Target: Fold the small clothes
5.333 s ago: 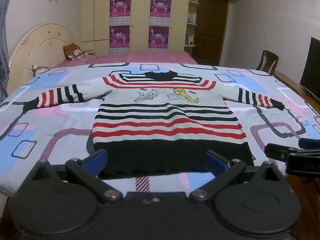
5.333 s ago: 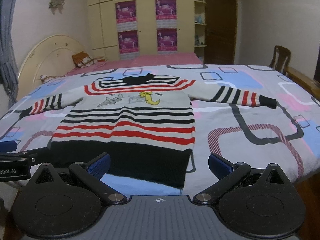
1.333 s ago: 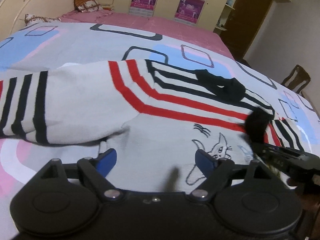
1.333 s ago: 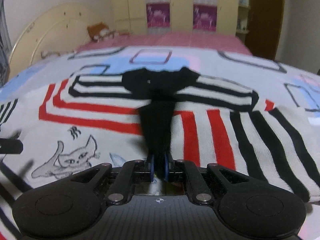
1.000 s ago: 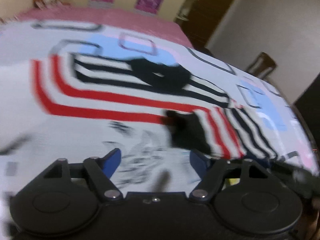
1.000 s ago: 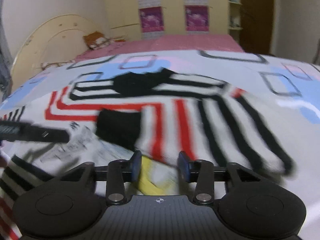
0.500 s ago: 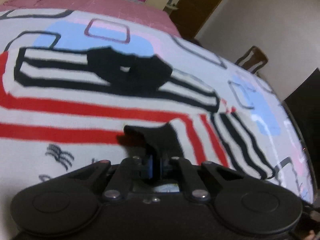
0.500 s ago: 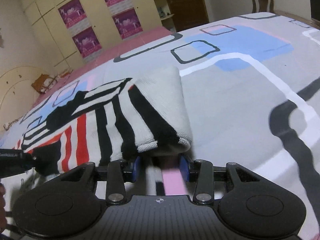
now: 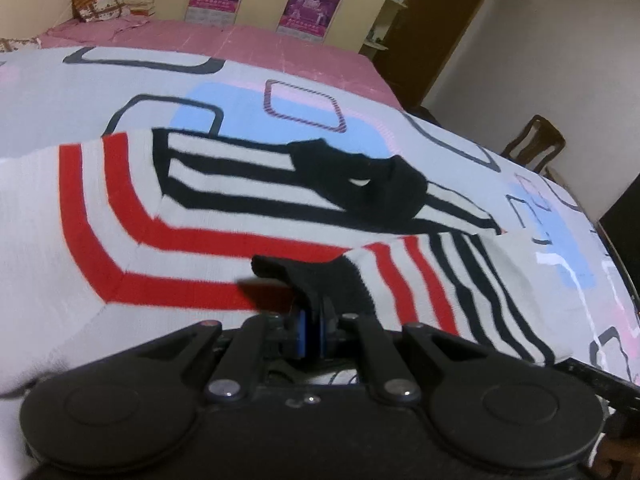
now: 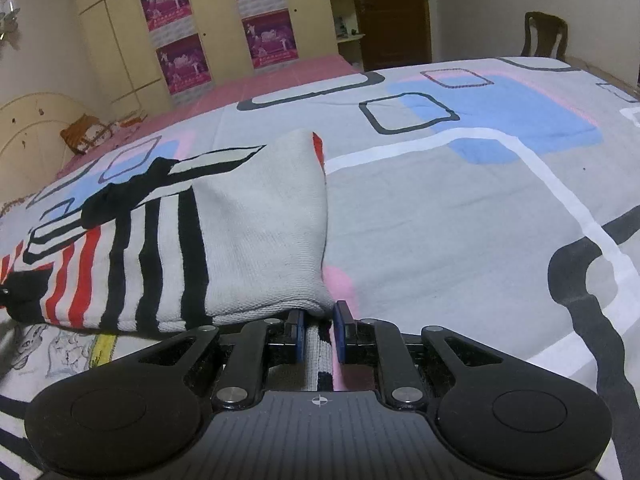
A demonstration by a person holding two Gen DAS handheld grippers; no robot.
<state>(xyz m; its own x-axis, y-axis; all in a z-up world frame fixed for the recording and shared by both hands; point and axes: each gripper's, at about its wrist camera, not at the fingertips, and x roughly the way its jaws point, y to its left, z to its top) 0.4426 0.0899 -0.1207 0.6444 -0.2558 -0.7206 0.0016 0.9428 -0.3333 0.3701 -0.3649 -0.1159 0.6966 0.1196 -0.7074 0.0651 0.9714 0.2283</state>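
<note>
A small striped sweater [image 9: 132, 236] in white, red and black lies flat on the bed, its black collar [image 9: 360, 188] at the far side. Its right sleeve [image 10: 224, 240] is folded in across the chest. My left gripper [image 9: 314, 326] is shut on the sleeve's black cuff [image 9: 320, 276]. My right gripper [image 10: 318, 334] is nearly closed on the fold of the sleeve [image 10: 316, 344] at the sweater's right edge, with knit cloth between the blue pads [image 10: 340, 328]. The cuff also shows at the left edge of the right wrist view [image 10: 24, 284].
The bedspread [image 10: 460, 208] is grey with blue, pink and black shapes. A pink sheet [image 9: 240, 40] and pillow [image 9: 96, 0] lie at the far end. A wooden chair [image 10: 544, 36] and a door [image 10: 392, 12] stand beyond the bed. The right gripper's black body [image 9: 596, 380] shows low right in the left view.
My left gripper has closed on the sleeve cuff and holds it over the chest. My right gripper has moved to the folded sleeve's outer edge and narrowed onto the cloth.
</note>
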